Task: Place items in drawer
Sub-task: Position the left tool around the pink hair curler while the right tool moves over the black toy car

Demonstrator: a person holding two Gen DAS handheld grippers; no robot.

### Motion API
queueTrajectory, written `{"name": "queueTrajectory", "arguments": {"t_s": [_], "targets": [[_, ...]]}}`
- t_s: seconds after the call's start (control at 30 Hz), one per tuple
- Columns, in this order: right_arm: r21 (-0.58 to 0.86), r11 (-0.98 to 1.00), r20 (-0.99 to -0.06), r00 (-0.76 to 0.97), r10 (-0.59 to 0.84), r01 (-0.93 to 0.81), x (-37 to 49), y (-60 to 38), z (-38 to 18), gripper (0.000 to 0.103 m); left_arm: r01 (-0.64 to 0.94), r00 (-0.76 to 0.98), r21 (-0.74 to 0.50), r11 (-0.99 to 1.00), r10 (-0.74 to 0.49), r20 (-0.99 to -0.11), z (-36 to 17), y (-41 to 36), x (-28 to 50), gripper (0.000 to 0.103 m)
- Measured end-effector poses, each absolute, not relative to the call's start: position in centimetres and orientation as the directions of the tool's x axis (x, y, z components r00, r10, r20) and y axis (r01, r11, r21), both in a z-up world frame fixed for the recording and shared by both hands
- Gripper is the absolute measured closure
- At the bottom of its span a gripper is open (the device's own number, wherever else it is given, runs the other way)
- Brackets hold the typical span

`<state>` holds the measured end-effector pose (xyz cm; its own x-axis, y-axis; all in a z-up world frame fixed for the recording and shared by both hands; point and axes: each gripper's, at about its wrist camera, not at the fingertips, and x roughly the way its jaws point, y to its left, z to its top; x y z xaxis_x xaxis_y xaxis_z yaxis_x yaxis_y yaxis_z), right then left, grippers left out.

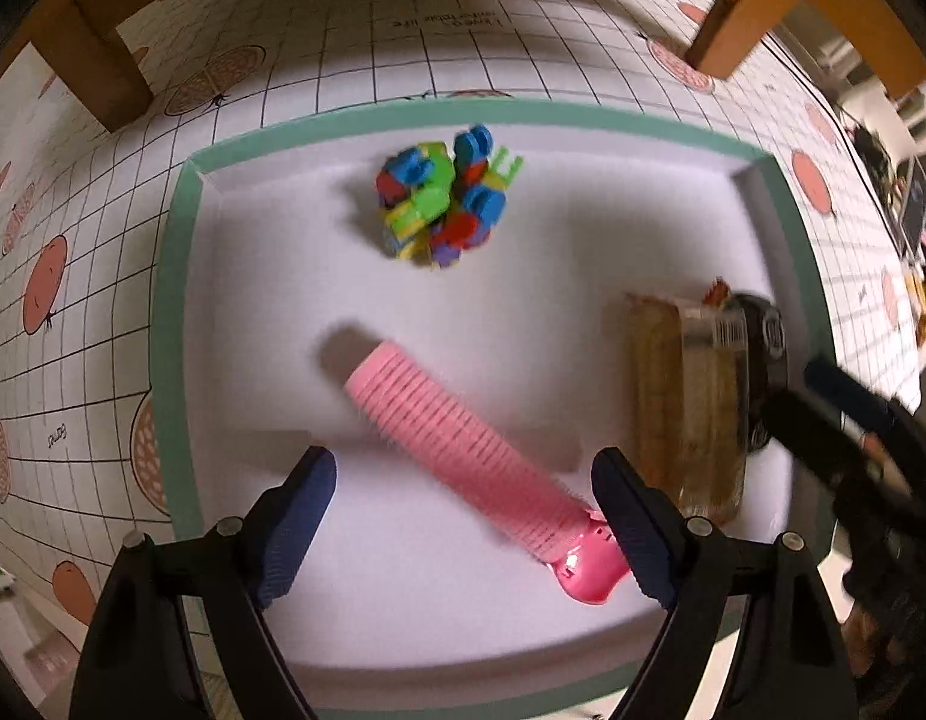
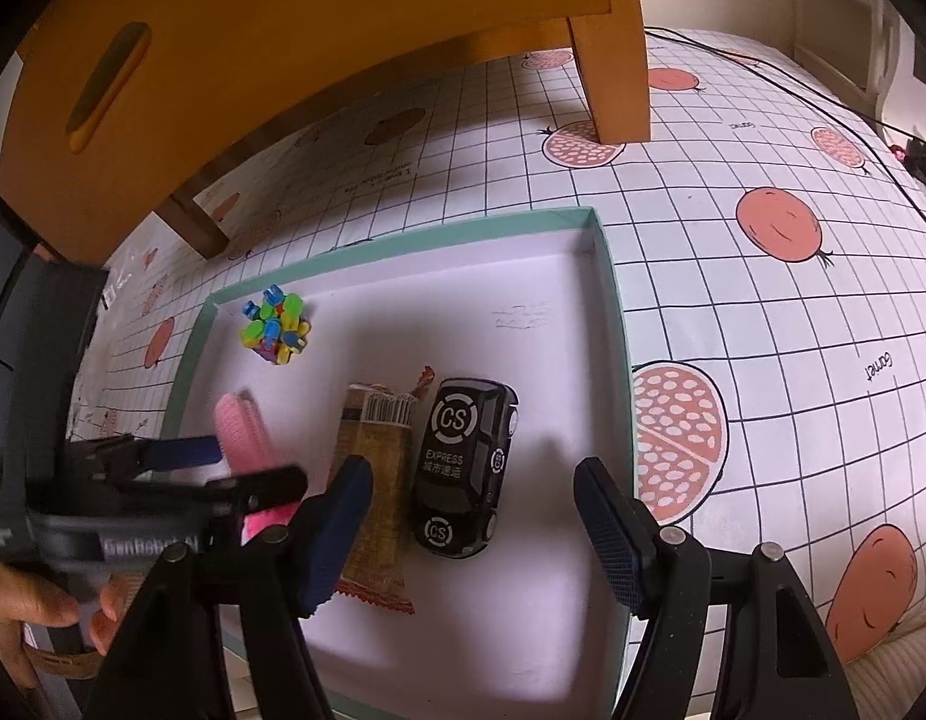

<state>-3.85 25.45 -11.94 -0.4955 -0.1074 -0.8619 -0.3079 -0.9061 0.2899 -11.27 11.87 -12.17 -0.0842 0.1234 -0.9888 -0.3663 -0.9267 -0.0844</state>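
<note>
Both claws hang wide over the drawer (image 1: pixel 180 300), holding nothing: left claw (image 1: pixel 463 522) above the pink hair roller (image 1: pixel 463 450), right claw (image 2: pixel 472 528) above the black toy car (image 2: pixel 466 468) (snack packet (image 2: pixel 372 480) beside it); colourful block cluster (image 1: pixel 441 198) lies farthest.

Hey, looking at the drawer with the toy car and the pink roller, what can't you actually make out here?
- Toy car: left wrist view, mostly hidden behind the snack packet and the right gripper.
- Pink hair roller: right wrist view, blurred, lower part covered by the left gripper.
- Colourful block cluster: right wrist view, too small to tell the pieces apart.
</note>
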Motion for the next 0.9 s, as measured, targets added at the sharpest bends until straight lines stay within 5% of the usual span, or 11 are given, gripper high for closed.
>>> {"name": "queueTrajectory", "arguments": {"t_s": [0.37,0.9], "targets": [[0.237,-0.922,-0.88,-0.469,-0.071,-0.305,-4.2,25.6,-12.3,0.045,-0.322,-0.139,-0.022,-0.946,0.07,-0.988,-12.5,9.5,-9.3,0.015],[0.227,-0.923,-0.885,-0.462,-0.062,-0.31,-5.4,25.3,-13.3,0.045,-0.258,-0.231,-0.007,-0.966,0.069,-0.971,-12.0,8.8,-8.7,0.019]]}}
